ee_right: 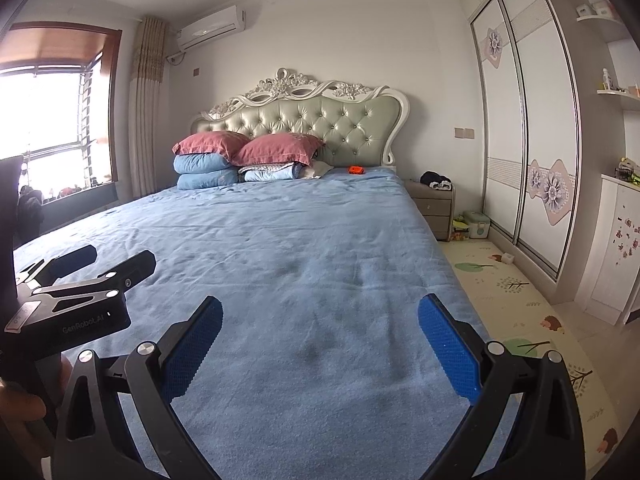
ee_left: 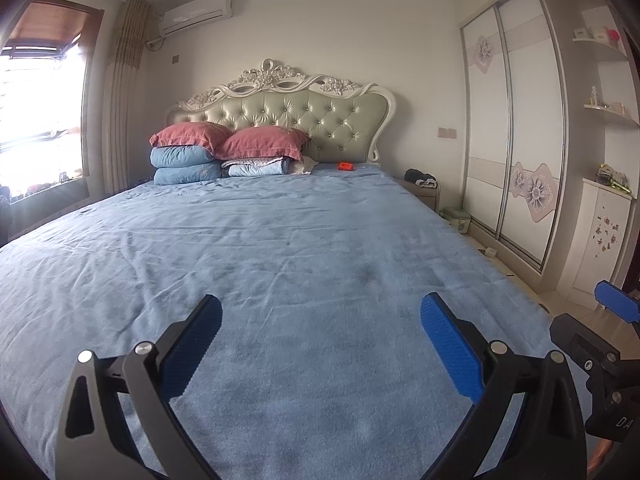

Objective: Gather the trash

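Bedroom: blue bed [ee_left: 280, 248], we stand at its foot.
Trash candidate: small orange object [ee_right: 355, 170] near headboard, well away.
Left tool [ee_left: 320, 344]: jaws apart, empty.
Right tool [ee_right: 320, 344]: jaws apart, empty.
Advice: we should approach along the bedside, keeping jaws wide.

We cannot identify the small orange object [ee_right: 355, 169] near the headboard [ee_right: 320, 120], too small in both views.
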{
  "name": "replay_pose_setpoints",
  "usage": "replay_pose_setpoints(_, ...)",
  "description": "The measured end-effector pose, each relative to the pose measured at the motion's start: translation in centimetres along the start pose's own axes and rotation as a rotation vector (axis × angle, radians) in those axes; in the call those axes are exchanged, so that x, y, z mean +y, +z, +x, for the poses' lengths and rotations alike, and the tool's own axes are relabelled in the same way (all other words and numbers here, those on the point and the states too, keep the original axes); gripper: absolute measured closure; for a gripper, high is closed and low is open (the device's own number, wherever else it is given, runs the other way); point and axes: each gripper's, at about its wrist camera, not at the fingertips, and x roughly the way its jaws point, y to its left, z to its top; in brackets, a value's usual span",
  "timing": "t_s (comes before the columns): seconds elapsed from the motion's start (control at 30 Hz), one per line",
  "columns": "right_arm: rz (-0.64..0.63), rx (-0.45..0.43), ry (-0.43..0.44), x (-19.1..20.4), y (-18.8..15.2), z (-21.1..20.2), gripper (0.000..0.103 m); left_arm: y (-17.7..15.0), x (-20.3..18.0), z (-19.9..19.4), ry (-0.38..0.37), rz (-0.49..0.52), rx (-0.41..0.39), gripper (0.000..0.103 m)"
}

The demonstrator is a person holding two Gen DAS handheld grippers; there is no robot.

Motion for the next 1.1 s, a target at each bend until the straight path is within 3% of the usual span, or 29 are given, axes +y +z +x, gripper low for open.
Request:
replay_pose_setpoints(0.63, 0.004, 0.017, 0.000, -0.28, -0.22, 0.30, 0.008, 0.13, -0.01, -0.22, 0.009, 0.012, -0.032, 0.004)
replay_pose_setpoints(1.1, 0.013, 0.030, 0.003, -0.28, -0.45, 0.80, 0.008, 0.02, 0.16, 0.48, -0.022, 0.013, 0.012, 0.004)
